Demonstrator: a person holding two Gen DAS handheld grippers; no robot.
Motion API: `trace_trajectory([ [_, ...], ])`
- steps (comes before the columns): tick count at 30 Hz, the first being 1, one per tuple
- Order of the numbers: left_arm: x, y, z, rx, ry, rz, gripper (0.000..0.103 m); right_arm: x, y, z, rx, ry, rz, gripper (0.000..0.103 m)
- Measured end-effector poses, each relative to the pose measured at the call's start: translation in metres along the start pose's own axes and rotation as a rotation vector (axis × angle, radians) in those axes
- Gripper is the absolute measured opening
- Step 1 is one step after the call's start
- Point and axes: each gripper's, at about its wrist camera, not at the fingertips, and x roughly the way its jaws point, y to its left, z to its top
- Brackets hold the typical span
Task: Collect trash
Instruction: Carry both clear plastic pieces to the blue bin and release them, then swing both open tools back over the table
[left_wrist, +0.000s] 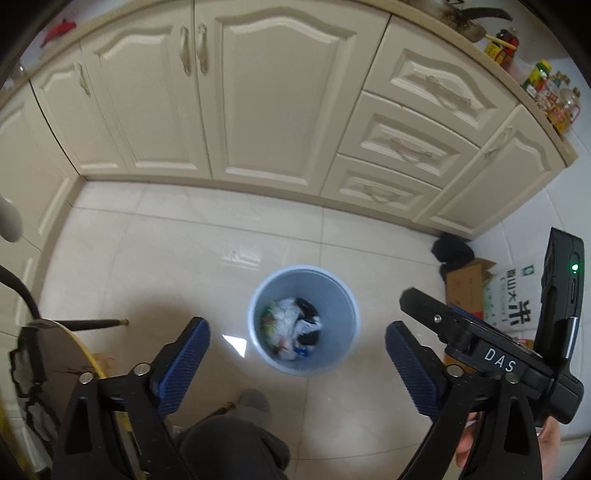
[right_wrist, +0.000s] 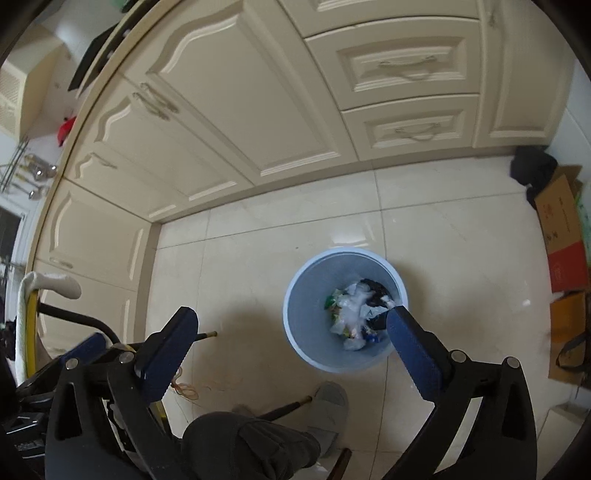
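A light blue trash bin stands on the tiled floor, holding crumpled white, black and coloured trash. My left gripper is open and empty, held above the bin. The bin also shows in the right wrist view with its trash. My right gripper is open and empty, also above the bin. The right gripper's body shows at the right of the left wrist view.
Cream cabinets run along the far side. Cardboard boxes and a black bag sit at the right. A chair stands at the left. The person's leg and grey slipper are below.
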Motion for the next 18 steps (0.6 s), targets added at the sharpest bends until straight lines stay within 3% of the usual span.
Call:
trace_trajectory([
  [3, -0.02, -0.002, -0.004, 0.01, -0.04, 0.024, 0.1, -0.011, 0.005, -0.005, -0.002, -0.014, -0.014, 0.103],
  [8, -0.058, 0.003, -0.023, 0.003, -0.091, -0.003, 0.101, -0.038, 0.021, -0.012, -0.019, -0.051, -0.007, 0.103],
  [10, -0.076, 0.001, -0.041, -0.002, -0.128, -0.015, 0.101, -0.05, 0.029, -0.014, -0.029, -0.067, -0.001, 0.103],
  [11, -0.097, 0.004, -0.062, -0.002, -0.145, -0.02, 0.101, -0.06, 0.036, -0.015, -0.037, -0.082, 0.006, 0.103],
  [18, -0.208, 0.042, -0.134, -0.002, -0.309, -0.016, 0.102, -0.116, 0.084, -0.029, -0.112, -0.171, 0.04, 0.103],
])
